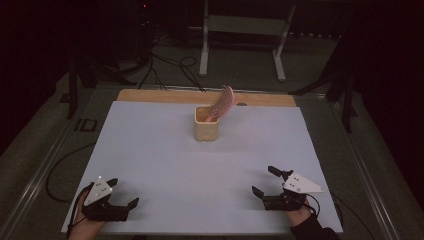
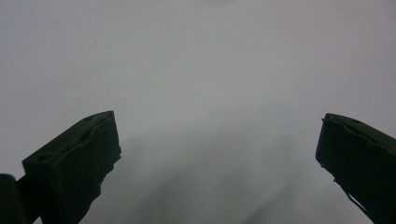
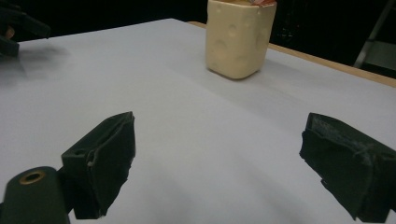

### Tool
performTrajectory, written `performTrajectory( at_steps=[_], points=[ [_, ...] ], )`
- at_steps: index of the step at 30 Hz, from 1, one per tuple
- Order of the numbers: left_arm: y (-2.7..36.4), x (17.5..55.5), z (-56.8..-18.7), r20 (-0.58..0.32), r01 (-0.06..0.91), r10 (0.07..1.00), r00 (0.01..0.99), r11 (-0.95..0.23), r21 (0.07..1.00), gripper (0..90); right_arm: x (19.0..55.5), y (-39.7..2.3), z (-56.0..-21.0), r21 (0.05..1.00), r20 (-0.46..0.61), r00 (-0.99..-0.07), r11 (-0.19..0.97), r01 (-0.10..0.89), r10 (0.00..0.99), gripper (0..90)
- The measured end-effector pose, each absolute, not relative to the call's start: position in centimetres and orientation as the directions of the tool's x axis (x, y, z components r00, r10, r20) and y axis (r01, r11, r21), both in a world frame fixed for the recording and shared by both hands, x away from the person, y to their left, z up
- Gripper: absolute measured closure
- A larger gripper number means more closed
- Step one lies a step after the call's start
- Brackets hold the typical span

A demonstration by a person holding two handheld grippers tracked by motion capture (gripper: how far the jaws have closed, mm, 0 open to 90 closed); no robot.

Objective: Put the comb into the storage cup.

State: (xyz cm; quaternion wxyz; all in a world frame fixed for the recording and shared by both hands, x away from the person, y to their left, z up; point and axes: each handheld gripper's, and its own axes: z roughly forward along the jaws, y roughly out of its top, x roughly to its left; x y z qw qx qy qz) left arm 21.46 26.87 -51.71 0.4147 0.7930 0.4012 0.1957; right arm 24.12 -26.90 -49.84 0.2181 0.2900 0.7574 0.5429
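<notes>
Left gripper (image 1: 123, 192): near left corner of the white table sheet (image 1: 165, 165), jaws spread wide, nothing between them. Held by a hand (image 1: 86, 227) entering from the bottom edge. Grey three-cornered plate on top, seen in the high view. The left gripper view gives its two black jaws far apart (image 2: 217, 154) over bare white sheet (image 2: 201, 70), with soft shadow beneath, and no other object.

Right gripper (image 1: 265, 181): near right corner of the sheet, jaws likewise wide apart and empty, grey plate on top, dark sleeve (image 1: 312, 230) behind it. Right gripper view: jaws wide (image 3: 217, 154), white sheet (image 3: 140, 74) between and beyond them.

Cream cup (image 1: 207, 122): stands upright at the far middle of the sheet, well apart from both grippers. High view shows a pink comb-like item (image 1: 223, 102) standing in it, leaning to the right and past the rim. Right gripper view shows the cup (image 3: 239, 37) from the side, with dimpled walls; only a sliver of pink at the rim (image 3: 264, 2), the rest cut off by the frame top. That view also catches the left gripper as a dark shape at upper left (image 3: 18, 28).

Surroundings: wooden table edge (image 1: 150, 95) past the sheet's far side; cables (image 1: 170, 70) and a metal frame's legs (image 1: 240, 45) on the floor beyond. Nothing lies between grippers and cup.
</notes>
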Motion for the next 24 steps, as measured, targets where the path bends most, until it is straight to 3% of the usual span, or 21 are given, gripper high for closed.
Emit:
performTrajectory(
  at_steps=[24],
  points=[
    [25.6, 21.9, -51.4, -0.01, 0.424, 0.785, 0.62, -0.325, 0.845, 0.0, 24.3, -26.8, -50.0, 0.946, -0.009, -0.74, 0.246, 0.212, 0.673, 10.2]
  ],
)
